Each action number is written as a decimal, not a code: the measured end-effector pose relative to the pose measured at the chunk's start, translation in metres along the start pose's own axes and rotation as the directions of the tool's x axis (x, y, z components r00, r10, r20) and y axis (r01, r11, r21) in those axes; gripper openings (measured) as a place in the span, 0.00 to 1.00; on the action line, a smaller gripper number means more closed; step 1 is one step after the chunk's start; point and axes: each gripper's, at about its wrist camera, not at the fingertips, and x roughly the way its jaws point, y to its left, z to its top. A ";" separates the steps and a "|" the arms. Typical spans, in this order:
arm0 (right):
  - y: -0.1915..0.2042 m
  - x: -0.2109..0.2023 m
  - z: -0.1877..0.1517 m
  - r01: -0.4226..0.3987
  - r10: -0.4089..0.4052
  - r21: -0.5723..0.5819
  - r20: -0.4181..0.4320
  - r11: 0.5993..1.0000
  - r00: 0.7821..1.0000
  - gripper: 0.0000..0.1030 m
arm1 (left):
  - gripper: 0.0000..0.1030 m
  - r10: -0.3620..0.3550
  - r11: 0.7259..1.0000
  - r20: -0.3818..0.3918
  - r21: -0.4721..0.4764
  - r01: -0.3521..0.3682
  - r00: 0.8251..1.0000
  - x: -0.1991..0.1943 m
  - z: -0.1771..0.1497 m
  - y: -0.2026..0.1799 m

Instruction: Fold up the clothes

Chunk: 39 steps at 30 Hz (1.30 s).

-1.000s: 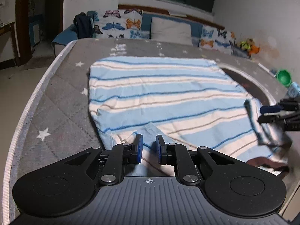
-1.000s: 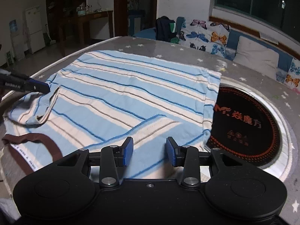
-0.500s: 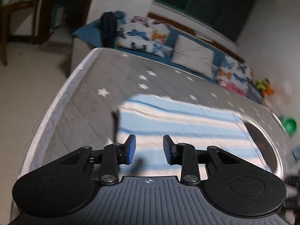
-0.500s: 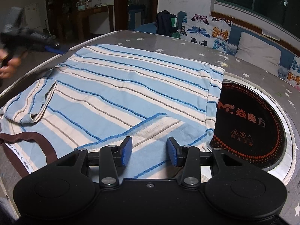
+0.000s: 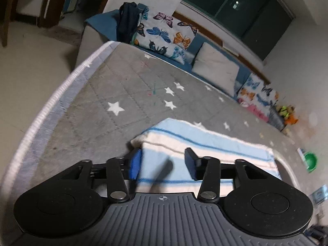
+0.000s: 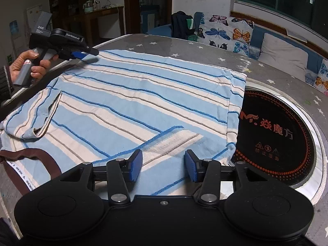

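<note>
Striped shirt (image 6: 131,102) spread flat on grey starred surface (image 6: 205,47), filling centre of frame, left gripper (image 5: 163,163) fingers wide over shirt's far corner, right gripper (image 6: 163,165) fingers wide above near hem, black disc (image 6: 274,135) at right

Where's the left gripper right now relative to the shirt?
In the right wrist view the left gripper is at the far left, open, over the striped shirt's far-left corner, beyond the folded sleeve.
</note>
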 end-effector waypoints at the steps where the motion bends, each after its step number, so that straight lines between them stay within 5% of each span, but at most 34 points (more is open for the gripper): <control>1: 0.000 0.000 0.000 0.000 0.000 0.001 0.000 1.000 1.000 0.48 | 0.49 -0.043 0.998 0.020 -0.049 0.044 0.999 0.003 0.002 0.005; 9: 0.003 0.001 0.001 0.004 -0.004 0.004 -0.002 1.000 1.000 0.49 | 0.47 -0.177 0.984 0.161 -0.005 0.180 0.971 -0.006 0.009 -0.006; 13: 0.005 0.001 0.001 0.007 -0.007 0.004 -0.004 1.000 1.000 0.50 | 0.47 -0.302 0.947 0.087 0.140 0.288 0.949 -0.007 0.000 -0.026; 18: 0.008 0.002 0.002 0.010 -0.010 0.004 -0.003 1.000 1.000 0.51 | 0.47 -0.206 0.929 -0.001 0.315 0.196 0.979 0.004 -0.017 -0.055; 24: 0.011 0.001 0.002 0.012 -0.012 0.006 -0.005 1.000 1.000 0.51 | 0.47 -0.181 0.966 0.044 0.196 0.169 0.983 0.004 -0.009 -0.037; 26: 0.008 0.002 0.003 0.012 -0.012 0.007 -0.004 1.000 1.000 0.51 | 0.48 -0.123 0.979 0.072 0.171 0.109 0.990 0.003 -0.002 -0.030; 28: 0.005 0.004 0.005 0.011 -0.011 0.008 -0.004 1.000 1.000 0.52 | 0.48 -0.148 0.983 0.048 0.113 0.142 0.988 0.007 0.006 -0.018; 32: 0.004 0.005 0.005 0.011 -0.011 0.011 -0.003 1.000 1.000 0.52 | 0.46 -0.089 0.991 0.033 0.101 0.086 0.995 0.023 0.013 -0.013; 39: 0.005 0.002 0.005 0.013 -0.013 0.006 -0.004 1.000 1.000 0.52 | 0.21 -0.001 1.000 0.038 -0.007 0.002 0.999 0.044 0.036 0.010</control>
